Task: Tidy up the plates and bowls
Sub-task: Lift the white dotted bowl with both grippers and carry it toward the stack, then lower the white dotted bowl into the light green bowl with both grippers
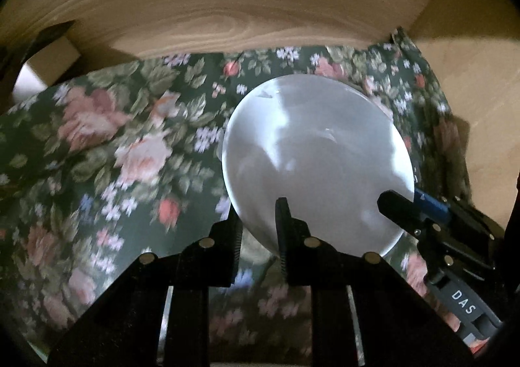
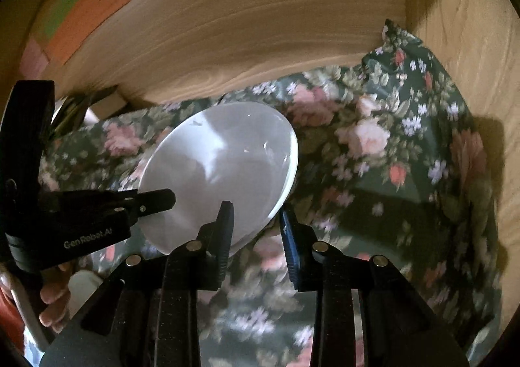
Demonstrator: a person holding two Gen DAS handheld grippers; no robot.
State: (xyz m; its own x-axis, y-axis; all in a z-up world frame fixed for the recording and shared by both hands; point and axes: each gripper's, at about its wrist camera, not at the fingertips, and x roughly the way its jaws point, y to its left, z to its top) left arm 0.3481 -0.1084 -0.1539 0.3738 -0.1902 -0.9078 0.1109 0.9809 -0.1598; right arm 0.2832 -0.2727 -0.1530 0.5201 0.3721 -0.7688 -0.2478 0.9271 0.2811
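Note:
A white plate (image 1: 318,165) hangs tilted just above a floral cloth inside a wooden compartment. My left gripper (image 1: 256,227) is shut on its near rim, one finger over the top face and the other beneath. The right gripper (image 1: 399,204) clamps the rim from the right side. In the right wrist view the plate (image 2: 221,172) lies ahead and to the left. There my right gripper (image 2: 256,224) pinches its lower right edge. The left gripper (image 2: 159,199) reaches in from the left onto the rim. The plate's underside is hidden.
The dark green floral cloth (image 1: 123,146) covers the floor. A wooden back wall (image 1: 243,9) and a right side wall (image 2: 481,81) close the space. A cardboard box (image 1: 48,55) sits back left. Orange and green paper slips (image 2: 84,19) stick to the wall. A hand (image 2: 53,298) holds the left gripper.

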